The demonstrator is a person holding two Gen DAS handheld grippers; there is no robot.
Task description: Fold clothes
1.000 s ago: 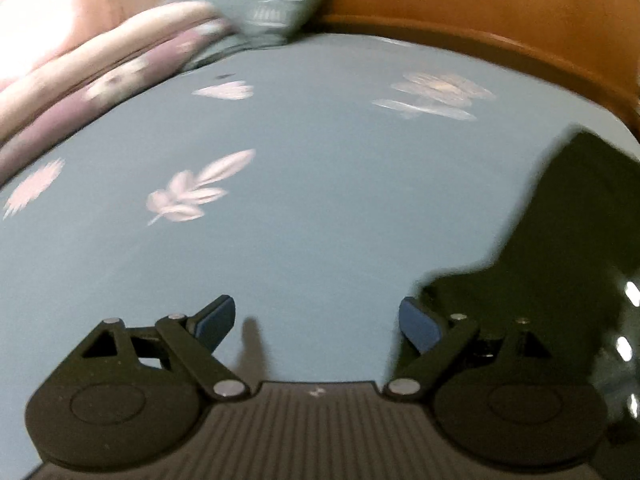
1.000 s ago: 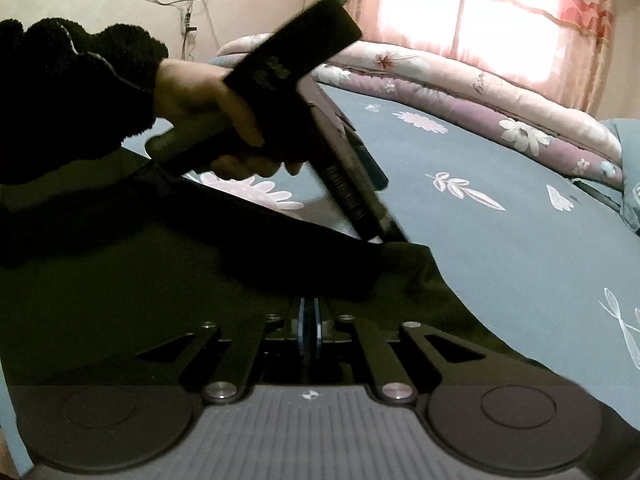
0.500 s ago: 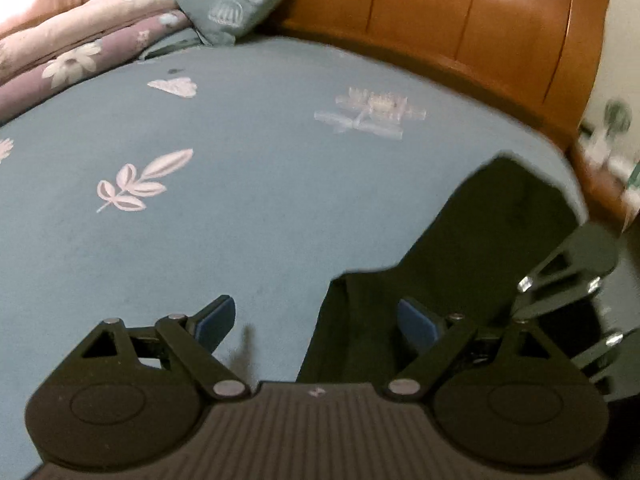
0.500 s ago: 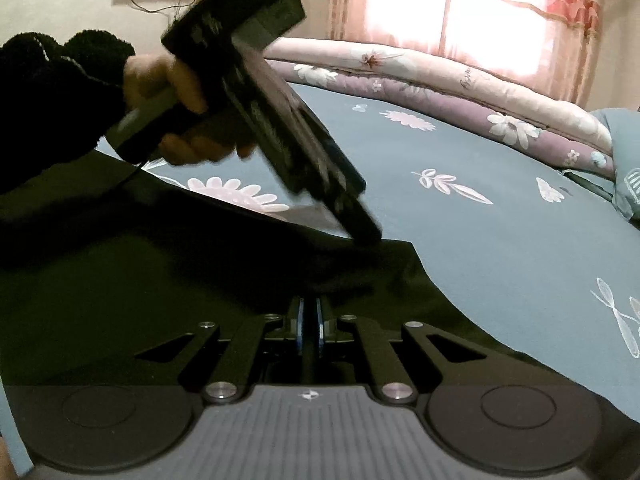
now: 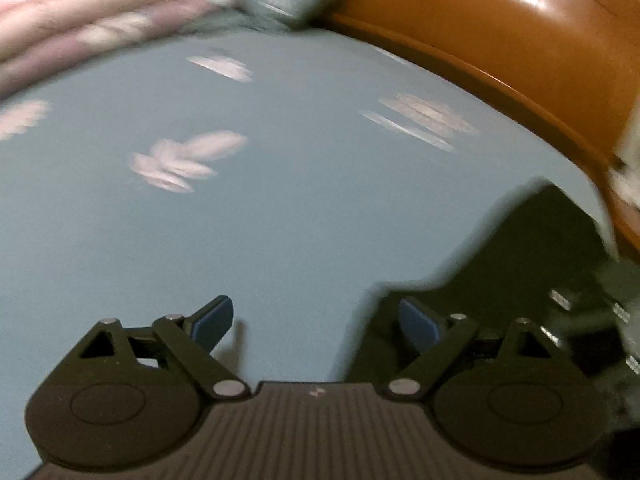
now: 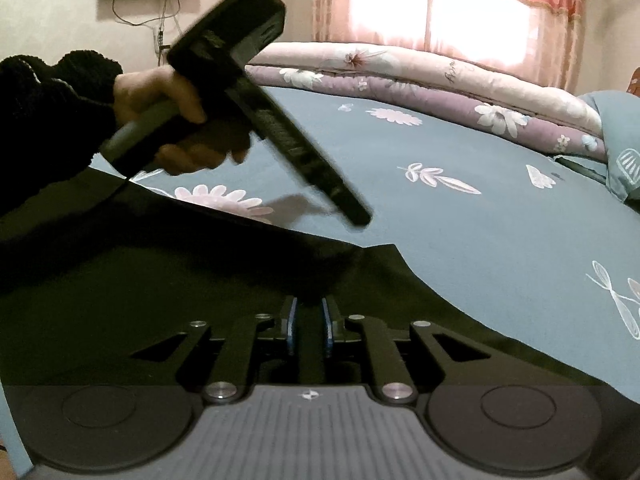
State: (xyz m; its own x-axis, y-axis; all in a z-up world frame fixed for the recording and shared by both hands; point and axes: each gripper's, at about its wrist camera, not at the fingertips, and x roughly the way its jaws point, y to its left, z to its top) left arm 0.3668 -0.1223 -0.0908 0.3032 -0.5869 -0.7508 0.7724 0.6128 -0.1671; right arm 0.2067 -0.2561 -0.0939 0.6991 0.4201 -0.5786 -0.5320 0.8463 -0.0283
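Observation:
A dark garment lies spread on the blue flowered bedsheet, filling the near left of the right wrist view. My right gripper sits low over the garment near its far corner. Its jaws are opening, a narrow gap shows between the blue pads, and dark cloth lies in and under that gap. In the left wrist view the garment lies at the lower right. My left gripper is open and holds nothing, its right finger over the cloth's edge. A hand holds that left gripper tilted down above the sheet.
A brown wooden headboard borders the bed at the far right. A rolled floral quilt runs along the far side under a curtained window. A blue-grey pillow sits at the right edge. The person's dark fleecy sleeve reaches in from the left.
The right jaws, pressed together on the cloth before, now stand slightly apart. The left gripper has swung about above the garment's far edge and its tip now hangs over bare sheet.

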